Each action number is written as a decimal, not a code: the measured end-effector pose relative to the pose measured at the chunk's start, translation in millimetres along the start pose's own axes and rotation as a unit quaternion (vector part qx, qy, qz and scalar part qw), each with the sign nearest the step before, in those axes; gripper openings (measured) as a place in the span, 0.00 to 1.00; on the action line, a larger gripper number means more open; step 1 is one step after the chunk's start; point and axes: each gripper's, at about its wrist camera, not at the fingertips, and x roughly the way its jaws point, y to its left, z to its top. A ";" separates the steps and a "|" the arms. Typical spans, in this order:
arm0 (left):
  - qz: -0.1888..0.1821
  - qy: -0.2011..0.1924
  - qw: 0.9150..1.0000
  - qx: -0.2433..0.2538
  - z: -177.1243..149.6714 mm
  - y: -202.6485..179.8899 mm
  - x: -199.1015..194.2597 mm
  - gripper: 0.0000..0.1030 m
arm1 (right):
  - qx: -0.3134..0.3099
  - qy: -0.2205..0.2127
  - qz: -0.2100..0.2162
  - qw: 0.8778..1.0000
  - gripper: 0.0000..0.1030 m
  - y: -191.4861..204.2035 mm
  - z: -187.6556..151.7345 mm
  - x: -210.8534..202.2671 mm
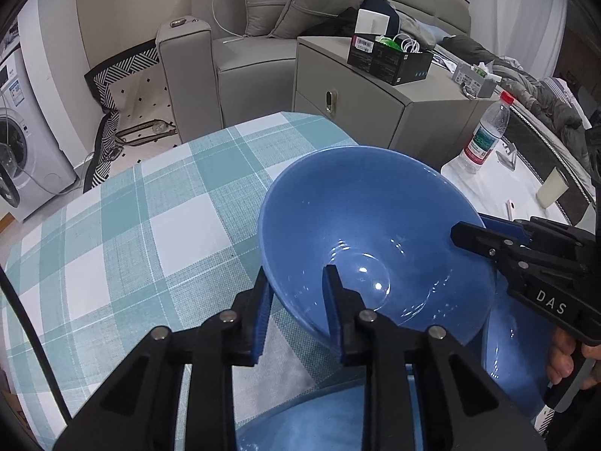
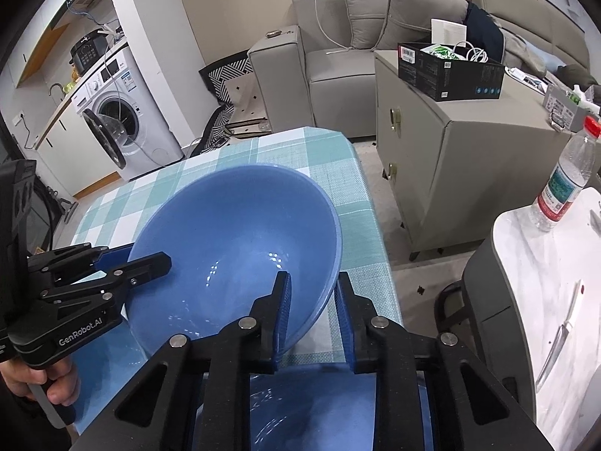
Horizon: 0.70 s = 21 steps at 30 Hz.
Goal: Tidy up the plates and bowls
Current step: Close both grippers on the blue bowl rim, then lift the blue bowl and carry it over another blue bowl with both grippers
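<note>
- Blue bowl (image 1: 375, 233) tilted, raised above checked tabletop (image 1: 131, 225), over blue plates (image 2: 319, 406) at near edge.
- Left tool (image 1: 296, 300) clamped on bowl's near-left rim, one finger inside, one outside.
- Right tool (image 2: 313, 300) clamped on opposite rim, same way.
- Water bottle (image 2: 563, 180) on white side table (image 2: 556, 300), far right.
</note>
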 end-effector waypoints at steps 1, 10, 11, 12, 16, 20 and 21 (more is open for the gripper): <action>0.001 -0.002 1.000 0.002 0.6 -0.5 -0.7 0.24 | 0.000 -0.002 0.000 1.000 0.23 -0.5 0.0 -0.8; 0.003 -0.015 1.000 -0.003 3.7 -0.1 -8.4 0.24 | -0.003 -0.018 0.001 1.000 0.23 0.3 0.8 -10.2; 0.003 -0.018 1.000 -0.003 3.7 -0.2 -9.9 0.24 | -0.003 -0.020 0.001 1.000 0.23 0.8 0.7 -11.6; 0.003 -0.020 1.000 -0.003 3.3 -0.1 -10.9 0.24 | -0.003 -0.023 0.001 1.000 0.23 1.5 -0.1 -13.4; 0.006 -0.029 1.000 -0.001 4.0 -2.0 -17.7 0.24 | -0.009 -0.037 0.001 0.999 0.23 4.2 0.0 -19.8; 0.009 -0.039 0.999 -0.001 4.6 -3.7 -25.1 0.24 | -0.010 -0.047 0.003 0.999 0.23 4.8 -0.1 -26.9; 0.009 -0.040 0.999 0.000 5.1 -3.8 -26.4 0.24 | -0.010 -0.050 0.003 0.999 0.23 5.2 -0.2 -29.5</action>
